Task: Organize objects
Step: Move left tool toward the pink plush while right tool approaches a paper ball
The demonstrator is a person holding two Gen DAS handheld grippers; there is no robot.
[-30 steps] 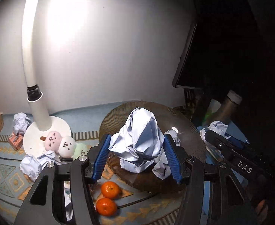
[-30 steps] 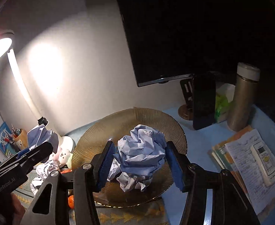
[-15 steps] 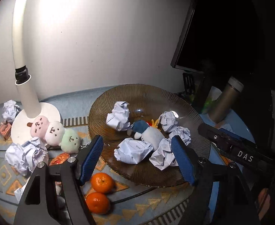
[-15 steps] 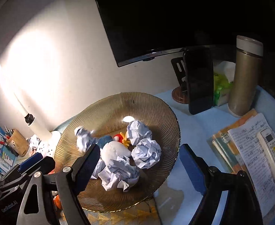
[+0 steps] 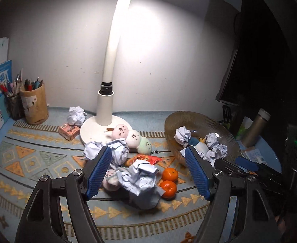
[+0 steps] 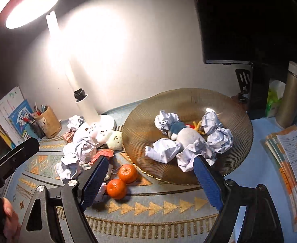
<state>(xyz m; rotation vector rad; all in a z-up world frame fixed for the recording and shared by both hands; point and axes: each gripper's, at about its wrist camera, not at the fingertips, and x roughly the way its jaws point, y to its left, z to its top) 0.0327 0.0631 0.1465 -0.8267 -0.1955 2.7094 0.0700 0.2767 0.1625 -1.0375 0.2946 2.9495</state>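
Gaping empty, both tongs (image 5: pixel 148 174) (image 6: pixel 150 180) hover near 2 tangerines (image 6: pixel 122 181).

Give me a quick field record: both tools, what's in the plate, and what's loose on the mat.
left tool: open, empty, over a crumpled paper ball
right tool: open, empty, near the plate's front rim
plate: paper balls around a plush toy
mat: two tangerines, more paper balls, plush dango skewer, lamp base

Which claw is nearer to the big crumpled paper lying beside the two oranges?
Left. The left claw hangs open right over that crumpled paper. The right claw is open farther off, near the brown plate, past the oranges.
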